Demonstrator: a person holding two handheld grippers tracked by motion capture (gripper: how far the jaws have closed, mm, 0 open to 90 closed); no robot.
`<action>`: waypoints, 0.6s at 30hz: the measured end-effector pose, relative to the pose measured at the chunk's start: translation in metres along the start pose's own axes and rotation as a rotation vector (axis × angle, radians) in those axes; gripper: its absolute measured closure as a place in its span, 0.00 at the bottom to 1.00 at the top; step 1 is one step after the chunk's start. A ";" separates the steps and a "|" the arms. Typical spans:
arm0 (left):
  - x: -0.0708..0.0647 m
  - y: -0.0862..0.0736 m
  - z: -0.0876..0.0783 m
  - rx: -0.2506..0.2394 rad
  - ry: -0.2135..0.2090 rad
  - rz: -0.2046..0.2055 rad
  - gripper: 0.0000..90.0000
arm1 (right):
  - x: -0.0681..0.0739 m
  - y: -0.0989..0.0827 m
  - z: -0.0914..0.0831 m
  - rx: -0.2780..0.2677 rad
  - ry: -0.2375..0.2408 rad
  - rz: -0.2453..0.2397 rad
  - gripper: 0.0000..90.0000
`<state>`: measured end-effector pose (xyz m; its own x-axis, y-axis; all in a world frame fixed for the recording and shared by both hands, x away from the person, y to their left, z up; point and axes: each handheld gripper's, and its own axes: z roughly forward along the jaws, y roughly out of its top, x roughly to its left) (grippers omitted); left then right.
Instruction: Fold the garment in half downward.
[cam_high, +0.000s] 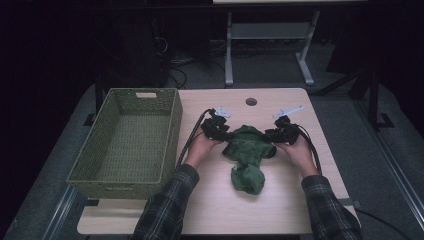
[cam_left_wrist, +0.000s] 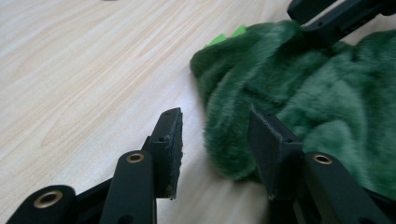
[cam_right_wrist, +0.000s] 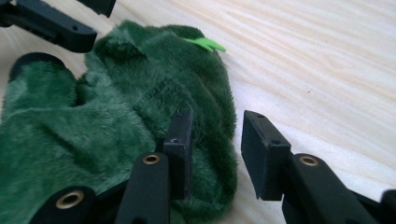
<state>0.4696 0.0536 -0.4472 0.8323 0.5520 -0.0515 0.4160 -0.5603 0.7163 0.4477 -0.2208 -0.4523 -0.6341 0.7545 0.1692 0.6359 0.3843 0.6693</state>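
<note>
A dark green fleecy cloth (cam_high: 248, 155) lies crumpled in the middle of the wooden table (cam_high: 210, 205). My left gripper (cam_high: 226, 136) is at the cloth's left edge and my right gripper (cam_high: 272, 136) at its right edge, both low on the table. In the left gripper view my jaws (cam_left_wrist: 215, 123) stand apart, with the cloth's (cam_left_wrist: 317, 93) edge between them and one pad off the fabric. In the right gripper view my jaws (cam_right_wrist: 217, 123) straddle the cloth's (cam_right_wrist: 93, 116) edge, one over the pile, one over bare wood. A bright green tag (cam_right_wrist: 205, 44) pokes out of the cloth.
A woven green basket (cam_high: 172, 125) with nothing in it stands at the table's left side, close to the left arm. A round cable hole (cam_high: 251, 101) is in the tabletop beyond the cloth. A metal table frame (cam_high: 229, 55) stands on the floor behind.
</note>
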 end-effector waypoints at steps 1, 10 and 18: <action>0.001 -0.001 0.002 -0.005 -0.009 -0.006 0.62 | -0.001 -0.001 0.003 0.001 0.002 0.002 0.71; 0.006 -0.004 0.020 0.055 -0.033 0.003 0.74 | -0.004 -0.004 0.011 0.031 0.016 0.015 0.85; 0.003 -0.004 0.021 0.040 -0.044 -0.021 0.96 | -0.002 -0.003 0.010 0.043 0.031 0.020 0.97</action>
<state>0.4783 0.0450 -0.4649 0.8384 0.5362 -0.0975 0.4469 -0.5740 0.6862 0.4513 -0.2184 -0.4617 -0.6342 0.7454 0.2052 0.6664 0.3924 0.6340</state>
